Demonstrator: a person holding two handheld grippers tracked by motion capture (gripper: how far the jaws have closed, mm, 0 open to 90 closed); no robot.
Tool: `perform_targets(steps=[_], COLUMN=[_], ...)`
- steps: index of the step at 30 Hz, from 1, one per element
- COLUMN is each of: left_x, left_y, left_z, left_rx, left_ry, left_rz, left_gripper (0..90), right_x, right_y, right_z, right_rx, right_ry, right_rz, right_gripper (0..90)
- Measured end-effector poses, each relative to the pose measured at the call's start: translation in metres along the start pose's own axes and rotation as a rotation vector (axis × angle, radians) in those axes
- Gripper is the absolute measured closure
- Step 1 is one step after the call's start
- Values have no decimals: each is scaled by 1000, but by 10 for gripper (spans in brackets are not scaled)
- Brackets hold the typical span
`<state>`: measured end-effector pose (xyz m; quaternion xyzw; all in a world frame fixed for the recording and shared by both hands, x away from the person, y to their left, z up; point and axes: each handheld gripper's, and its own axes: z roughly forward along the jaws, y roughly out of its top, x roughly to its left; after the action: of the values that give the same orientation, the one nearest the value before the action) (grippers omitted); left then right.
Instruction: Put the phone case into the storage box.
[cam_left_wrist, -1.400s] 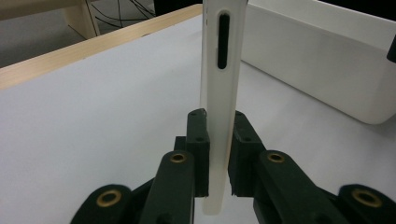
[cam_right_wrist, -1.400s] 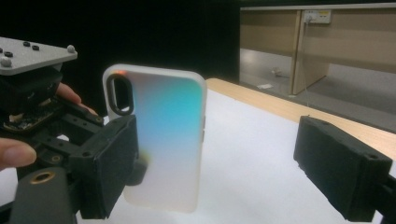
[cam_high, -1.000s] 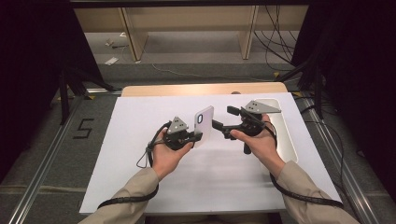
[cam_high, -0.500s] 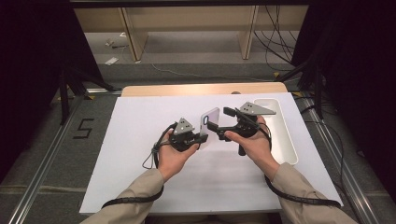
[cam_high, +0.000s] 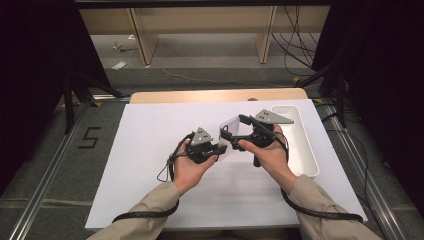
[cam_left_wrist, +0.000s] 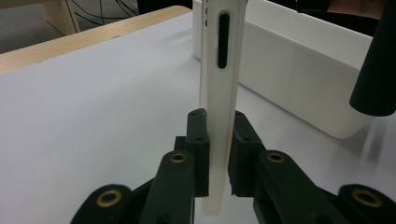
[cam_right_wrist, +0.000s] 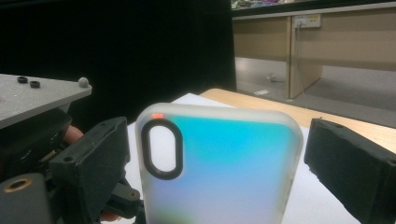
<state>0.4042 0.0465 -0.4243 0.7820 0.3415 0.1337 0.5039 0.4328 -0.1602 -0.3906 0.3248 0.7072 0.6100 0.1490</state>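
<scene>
Now we hold the phone case (cam_high: 229, 131) up above the white mat (cam_high: 145, 150), just left of the white tray (cam_high: 300, 150), with both hands close together at the middle of the mat. Our left gripper (cam_high: 214, 148) pinches the case by its thin edge: in the left gripper view the two black jaws press on either side of the case (cam_left_wrist: 219, 116), which stands upright between them, its long side slot facing us and the tray (cam_left_wrist: 299, 79) just behind it. Our right gripper (cam_high: 235, 131) sits right beside the case on the tray's side. In the right gripper view its jaws stand spread, one on each side of the case (cam_right_wrist: 219, 163), and neither pad touches it; we see the case's flat back there, blue-green and frosted, with the oval camera cutout near its top corner. From above, the left hand (cam_high: 187, 167) lies nearer to us than the case, and the right hand (cam_high: 267, 152) lies between case and tray. The tray rests along the mat's right edge.
</scene>
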Motion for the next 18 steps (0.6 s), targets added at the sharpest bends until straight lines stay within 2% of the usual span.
perform_targets(steps=[9,18], left_x=[-1,-1], left_y=[0,0], left_z=[1,1], left_rx=[-3,-5], left_ry=[2,2], left_rz=[0,1], left_gripper=[810,810], right_x=[1,2], right_y=[-2,-2], right_z=[1,0], right_rx=[-11,-11], right_ry=[-18,-11], right_rz=[-2,0], right_gripper=[131,177])
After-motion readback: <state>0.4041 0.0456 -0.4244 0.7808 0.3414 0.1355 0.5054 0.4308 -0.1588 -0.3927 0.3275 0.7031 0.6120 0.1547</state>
